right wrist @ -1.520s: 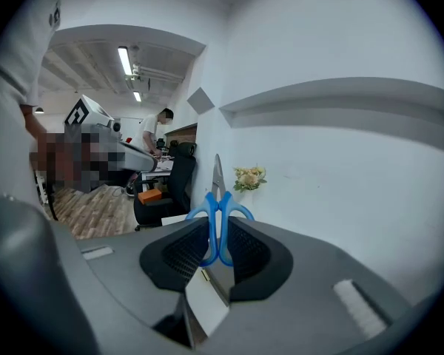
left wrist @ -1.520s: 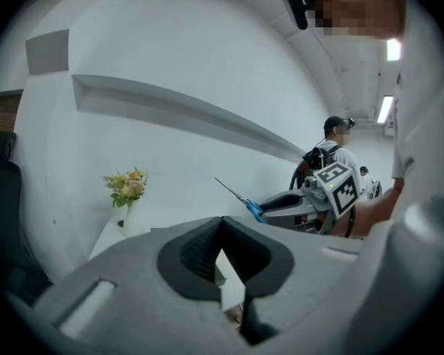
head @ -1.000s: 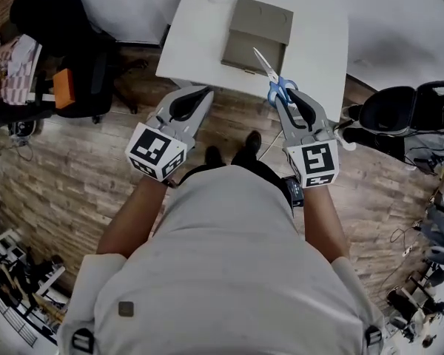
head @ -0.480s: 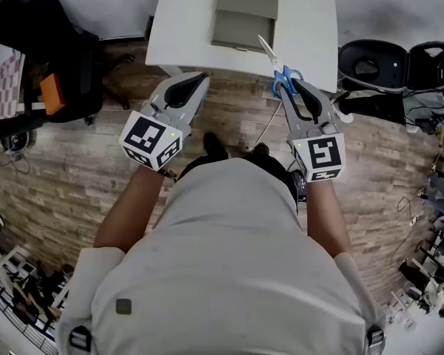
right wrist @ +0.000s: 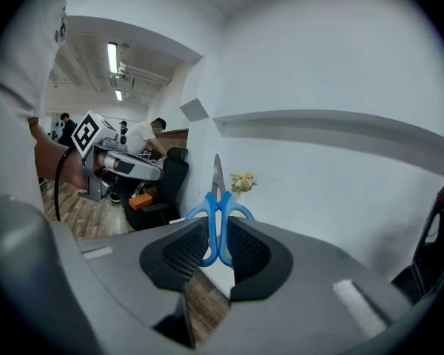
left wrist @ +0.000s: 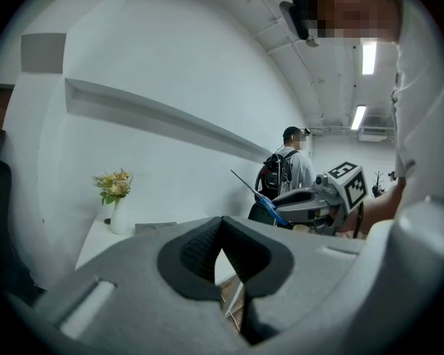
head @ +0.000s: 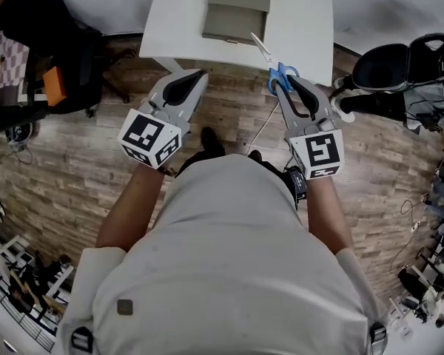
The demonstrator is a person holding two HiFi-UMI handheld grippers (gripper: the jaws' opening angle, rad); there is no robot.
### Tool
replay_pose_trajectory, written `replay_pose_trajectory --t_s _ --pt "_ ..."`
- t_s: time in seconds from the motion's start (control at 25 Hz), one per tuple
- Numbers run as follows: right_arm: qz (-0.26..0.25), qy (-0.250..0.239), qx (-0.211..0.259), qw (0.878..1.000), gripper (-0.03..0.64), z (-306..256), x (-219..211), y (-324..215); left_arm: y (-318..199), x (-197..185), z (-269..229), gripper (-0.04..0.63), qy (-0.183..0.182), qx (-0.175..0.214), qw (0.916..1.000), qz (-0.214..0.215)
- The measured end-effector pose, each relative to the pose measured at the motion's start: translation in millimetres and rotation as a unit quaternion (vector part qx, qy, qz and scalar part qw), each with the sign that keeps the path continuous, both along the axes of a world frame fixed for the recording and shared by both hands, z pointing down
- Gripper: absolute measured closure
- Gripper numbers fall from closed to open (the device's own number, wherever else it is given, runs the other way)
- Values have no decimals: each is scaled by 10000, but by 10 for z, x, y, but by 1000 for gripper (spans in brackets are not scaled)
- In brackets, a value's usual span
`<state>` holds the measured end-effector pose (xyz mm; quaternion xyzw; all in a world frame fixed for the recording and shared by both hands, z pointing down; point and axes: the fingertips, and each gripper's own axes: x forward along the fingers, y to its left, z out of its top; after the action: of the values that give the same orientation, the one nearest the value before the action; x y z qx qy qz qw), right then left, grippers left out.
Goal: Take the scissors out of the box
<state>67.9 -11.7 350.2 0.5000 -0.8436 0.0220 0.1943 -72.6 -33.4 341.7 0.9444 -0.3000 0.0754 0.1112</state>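
The scissors (head: 280, 74), with blue handles and steel blades, are gripped by the handles in my right gripper (head: 284, 84), which is shut on them. Their blades point up and left over the front edge of the white table (head: 311, 21). In the right gripper view the scissors (right wrist: 217, 180) stand upright between the pads. The flat grey box (head: 237, 9) lies on the table behind them. My left gripper (head: 198, 76) hovers over the floor by the table's front edge, shut and holding nothing. In the left gripper view its tips (left wrist: 222, 224) meet.
A vase of flowers (left wrist: 115, 198) stands at the table's far end. A black office chair (head: 59, 43) is at the left and open black cases (head: 399, 65) lie at the right on the wooden floor. A person with a backpack (left wrist: 285, 172) stands farther off.
Both grippers have drawn back from the table with the scissors still in the right one. The scissor handles now hang past the table's front edge, and the box sits farther away.
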Motion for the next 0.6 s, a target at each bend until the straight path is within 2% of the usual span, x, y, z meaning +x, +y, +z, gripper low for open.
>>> replay_pose_trajectory --t_s 0.32,0.6 --pt "-383 -104 -28 9992 518 38 398 409 471 490 27 592 5 -30 9996 -298" --pt "-642 -177 -20 9978 518 77 658 795 883 775 63 592 -9 -24 9986 -520"
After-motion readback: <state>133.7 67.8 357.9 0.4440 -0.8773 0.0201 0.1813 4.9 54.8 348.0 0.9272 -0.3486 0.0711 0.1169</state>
